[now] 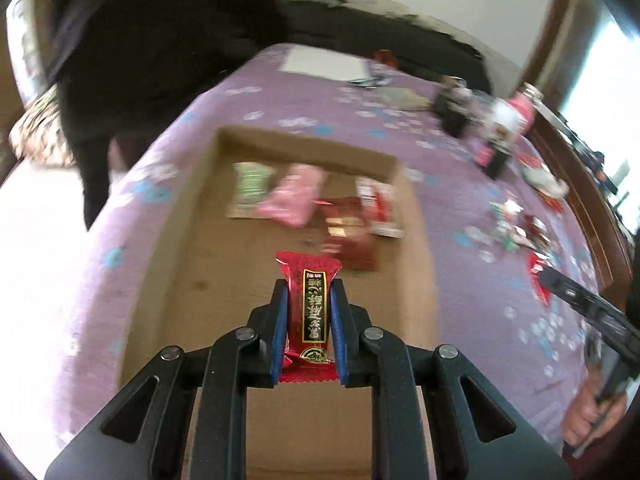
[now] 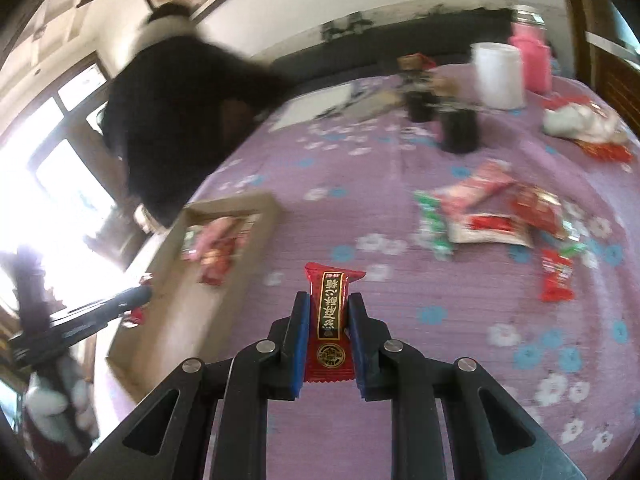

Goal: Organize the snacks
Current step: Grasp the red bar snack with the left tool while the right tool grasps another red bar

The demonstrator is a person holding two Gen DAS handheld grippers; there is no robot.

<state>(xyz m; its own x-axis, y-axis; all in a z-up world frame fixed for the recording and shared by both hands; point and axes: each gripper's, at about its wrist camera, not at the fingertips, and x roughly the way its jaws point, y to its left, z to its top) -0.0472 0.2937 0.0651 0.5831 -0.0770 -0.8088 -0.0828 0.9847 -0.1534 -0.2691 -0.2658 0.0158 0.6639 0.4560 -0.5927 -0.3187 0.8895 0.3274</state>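
Note:
My left gripper (image 1: 308, 292) is shut on a red snack bar (image 1: 310, 312) with a black and gold label, held above the open cardboard box (image 1: 208, 208). The box holds a green packet (image 1: 250, 184), a pink packet (image 1: 294, 196) and red packets (image 1: 352, 236). My right gripper (image 2: 328, 308) is shut on a matching red snack bar (image 2: 330, 320) above the purple flowered tablecloth (image 2: 360, 168), to the right of the box (image 2: 168, 280). Loose snack packets (image 2: 492, 208) lie on the cloth at the right. The right gripper also shows in the left wrist view (image 1: 544, 276), and the left gripper in the right wrist view (image 2: 140, 294).
A person in black (image 2: 180, 120) stands at the table's far left side. Dark jars (image 2: 456, 128), a white container (image 2: 498, 76) and a pink container (image 2: 530, 64) stand at the back. A white paper (image 1: 320, 64) lies at the far edge. A crumpled white and red bag (image 2: 580, 124) lies right.

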